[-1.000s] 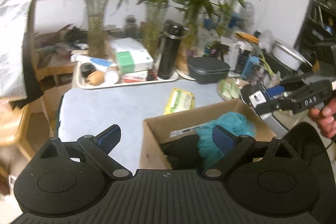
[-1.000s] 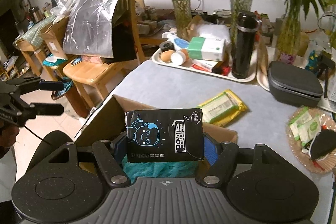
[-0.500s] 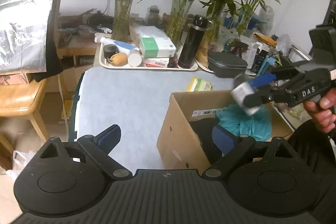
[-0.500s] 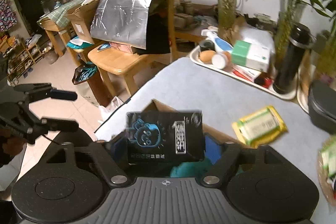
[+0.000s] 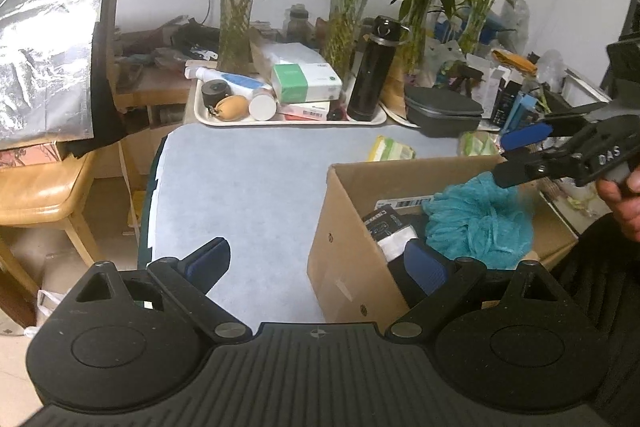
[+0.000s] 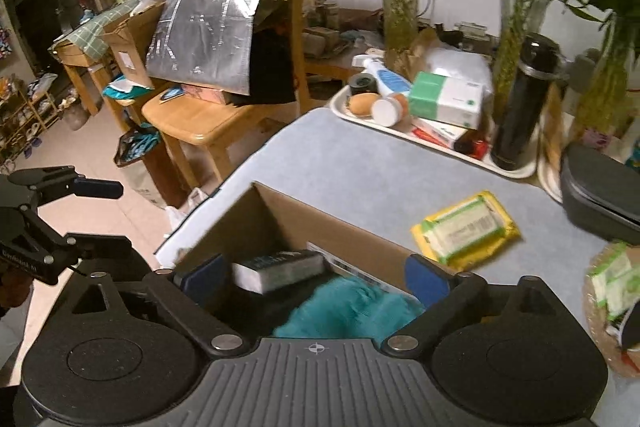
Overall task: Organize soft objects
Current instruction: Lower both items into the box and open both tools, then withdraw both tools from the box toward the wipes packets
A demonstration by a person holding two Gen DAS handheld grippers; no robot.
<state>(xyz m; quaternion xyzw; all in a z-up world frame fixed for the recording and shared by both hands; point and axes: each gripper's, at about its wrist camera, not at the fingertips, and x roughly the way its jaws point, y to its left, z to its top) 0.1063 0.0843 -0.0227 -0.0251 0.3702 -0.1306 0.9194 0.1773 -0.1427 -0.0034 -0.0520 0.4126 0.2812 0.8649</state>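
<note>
1. Your right gripper (image 6: 316,277) is over the open cardboard box (image 6: 280,215) in the lower middle of the right wrist view. Its fingers (image 6: 424,277) are opening wide, and nothing is pressed between them.
2. The black packet (image 6: 280,267) lies inside the box, at its left side, below the spread fingers and free of them. In the left wrist view the same packet (image 5: 384,223) shows in the box at the right of the frame, tilted against other dark things.
3. The teal mesh sponge (image 5: 480,219) sits in the box to the right of the packet. In the right wrist view it is a blurred teal mass at the lower middle.
4. Your left gripper (image 5: 316,267) is at the bottom of its own view, with the fingers (image 5: 208,261) spread apart and released. One finger is above the grey tabletop (image 5: 248,195), the other is in front of the box.
5. A yellow wipes pack (image 6: 466,227) lies flat on the tabletop just behind the box, at the right of the frame.
6. A tray (image 6: 400,131) with a black bottle (image 6: 520,107) and a green-white carton (image 6: 446,101) stands at the far edge of the tabletop, upper right.
</note>
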